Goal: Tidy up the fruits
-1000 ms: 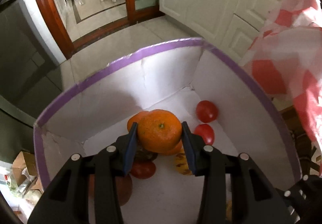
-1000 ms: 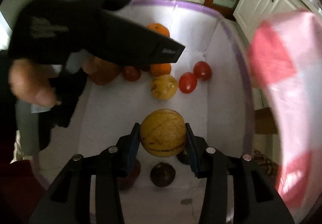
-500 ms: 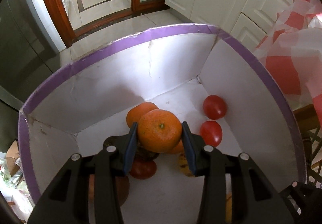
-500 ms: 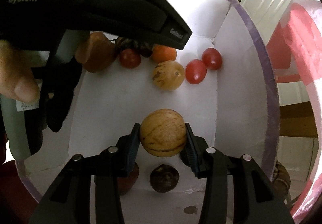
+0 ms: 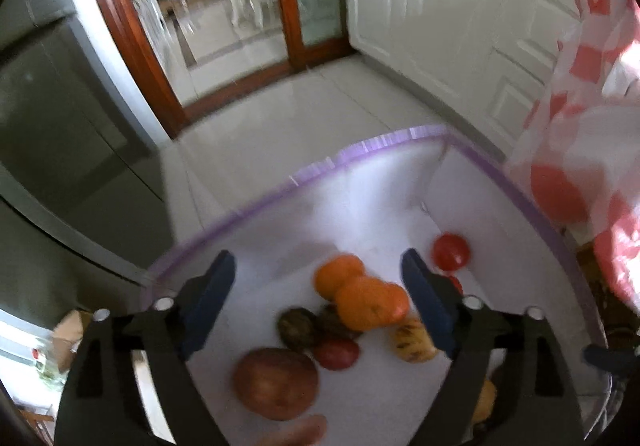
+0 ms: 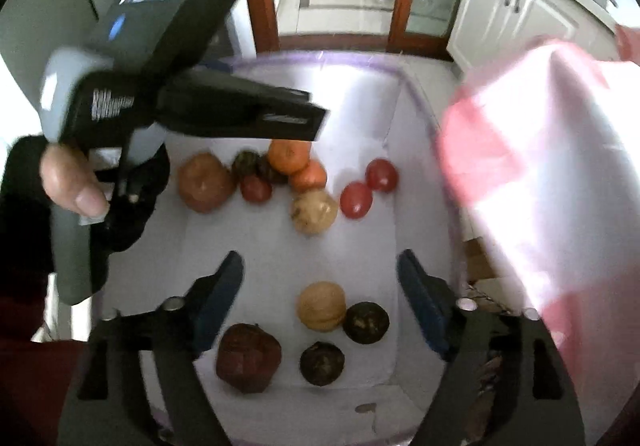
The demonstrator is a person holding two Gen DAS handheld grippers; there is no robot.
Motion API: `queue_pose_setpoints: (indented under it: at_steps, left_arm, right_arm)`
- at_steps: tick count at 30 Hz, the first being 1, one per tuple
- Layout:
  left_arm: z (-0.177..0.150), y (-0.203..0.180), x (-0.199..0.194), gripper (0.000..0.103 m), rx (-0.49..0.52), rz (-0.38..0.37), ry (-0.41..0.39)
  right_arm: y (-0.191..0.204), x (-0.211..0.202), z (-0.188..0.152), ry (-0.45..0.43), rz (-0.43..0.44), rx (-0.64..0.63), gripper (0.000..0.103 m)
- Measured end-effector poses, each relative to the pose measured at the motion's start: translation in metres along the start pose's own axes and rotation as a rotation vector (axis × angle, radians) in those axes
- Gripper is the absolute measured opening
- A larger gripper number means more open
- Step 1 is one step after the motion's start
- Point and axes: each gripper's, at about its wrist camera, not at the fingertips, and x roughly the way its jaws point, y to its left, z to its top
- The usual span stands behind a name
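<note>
Both hand-held grippers are letting go over the white box (image 6: 360,117) with the purple rim. The left hand-held gripper (image 5: 318,300) has its jaws opening, with nothing pressed between the pads; the orange (image 5: 362,308) lies just beyond and between its fingers, on top of the heap of fruit. The right hand-held gripper (image 6: 320,300) is likewise opening, and the tan striped fruit (image 6: 321,306) rests on the box floor between its fingers, touching neither pad.

By the look of it the sorting is well on: the box already holds a good many fruits, and whether any remain outside it cannot be told from these views.

Ahead of the right hand-held gripper lie a russet apple (image 6: 205,181), two oranges, a speckled yellow fruit (image 6: 314,211) and two red tomatoes (image 6: 368,185) side by side. Nearer its fingers sit a dark red fruit (image 6: 248,358) and two dark round ones. The fruits look firm and whole, though the pictures are blurred.
</note>
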Motion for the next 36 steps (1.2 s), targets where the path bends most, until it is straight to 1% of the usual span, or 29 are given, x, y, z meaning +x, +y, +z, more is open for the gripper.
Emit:
queue_pose_setpoints:
  at_steps: [1, 2, 3, 4, 5, 7, 8, 10, 11, 15, 17, 20, 25, 36]
  left_arm:
    - [0.003, 0.004, -0.007, 0.101, -0.008, 0.003, -0.023]
    - [0.005, 0.006, -0.012, 0.101, -0.017, -0.007, -0.038]
    - [0.009, 0.010, -0.017, 0.101, -0.027, -0.033, -0.040]
    - [0.012, 0.013, -0.019, 0.101, -0.033, -0.061, -0.026]
    - [0.013, 0.014, -0.020, 0.101, -0.037, -0.071, -0.013]
    - [0.011, 0.017, -0.021, 0.101, -0.061, -0.061, 0.049]
    - [0.006, 0.016, -0.022, 0.101, -0.067, -0.066, 0.092]
    - [-0.005, 0.014, -0.026, 0.101, -0.069, -0.082, 0.129]
    - [-0.013, 0.011, -0.029, 0.101, -0.067, -0.078, 0.141]
    - [-0.039, -0.002, -0.040, 0.101, -0.043, -0.077, 0.152]
    - [-0.044, -0.007, -0.040, 0.101, -0.037, -0.063, 0.149]
    - [-0.043, -0.009, -0.035, 0.101, -0.047, -0.082, 0.165]
    - [-0.042, -0.017, -0.035, 0.101, -0.040, -0.088, 0.150]
    - [-0.046, -0.017, -0.028, 0.101, -0.044, -0.100, 0.174]
  right_arm:
    - [-0.005, -0.008, -0.002, -0.020, 0.003, 0.026, 0.087]
    - [-0.005, -0.014, -0.001, -0.030, 0.001, 0.043, 0.087]
    - [-0.008, -0.019, -0.003, -0.035, -0.002, 0.061, 0.087]
    - [-0.007, -0.021, -0.005, -0.033, -0.006, 0.068, 0.087]
    - [-0.006, -0.023, -0.006, -0.031, -0.012, 0.071, 0.087]
    - [-0.003, -0.027, -0.011, -0.023, -0.031, 0.069, 0.087]
    - [-0.001, -0.028, -0.013, -0.015, -0.033, 0.066, 0.087]
    - [0.004, -0.025, -0.014, -0.003, -0.042, 0.060, 0.087]
    - [0.006, -0.026, -0.015, 0.000, -0.045, 0.056, 0.087]
    - [0.011, -0.022, -0.018, 0.022, -0.060, 0.044, 0.087]
    - [0.012, -0.023, -0.019, 0.035, -0.063, 0.050, 0.087]
    - [0.008, -0.020, -0.023, 0.052, -0.073, 0.066, 0.087]
    - [-0.003, -0.012, -0.026, 0.075, -0.075, 0.118, 0.087]
    - [-0.003, -0.006, -0.027, 0.093, -0.068, 0.113, 0.087]
